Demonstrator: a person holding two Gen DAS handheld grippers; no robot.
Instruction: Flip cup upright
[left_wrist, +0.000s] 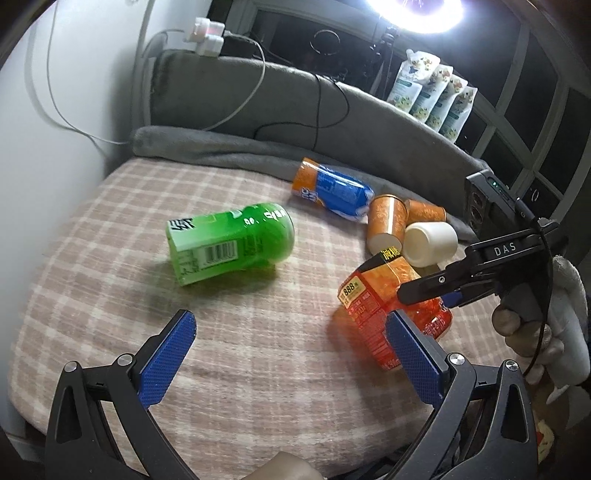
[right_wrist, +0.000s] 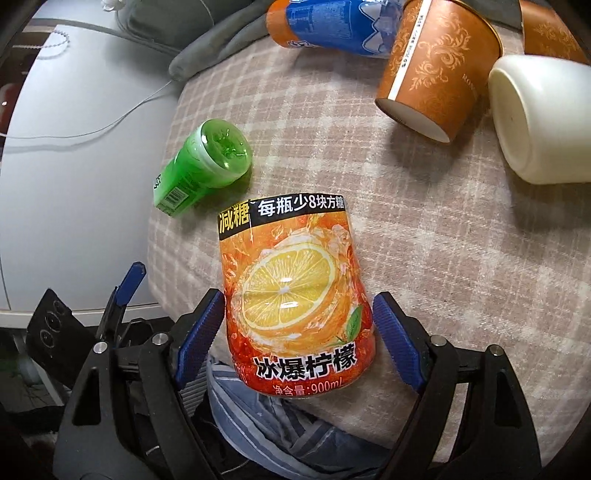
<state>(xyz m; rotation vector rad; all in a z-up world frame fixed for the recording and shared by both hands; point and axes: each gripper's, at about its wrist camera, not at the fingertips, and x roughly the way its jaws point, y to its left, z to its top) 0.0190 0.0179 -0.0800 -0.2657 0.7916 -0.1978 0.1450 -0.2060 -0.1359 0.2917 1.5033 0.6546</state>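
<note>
An orange lemon-tea cup (right_wrist: 295, 295), cut from a bottle, lies tilted on the checked blanket (right_wrist: 443, 258), its rounded base toward the right wrist camera and its cut rim pointing away. My right gripper (right_wrist: 299, 314) has its blue pads against both sides of the cup near the base. In the left wrist view this same cup (left_wrist: 373, 291) sits at the right, with the right gripper (left_wrist: 424, 295) across it, held by a gloved hand (left_wrist: 532, 332). My left gripper (left_wrist: 291, 332) stands open over bare blanket, with nothing between its fingers.
A green cup (left_wrist: 229, 243) lies on its side mid-blanket. At the back lie a blue-and-orange cup (left_wrist: 332, 188), two orange paper cups (left_wrist: 388, 221) and a white cup (left_wrist: 430, 243), all tipped over. A grey headboard (left_wrist: 258, 96) with cables runs behind them. The bed edge drops off at left.
</note>
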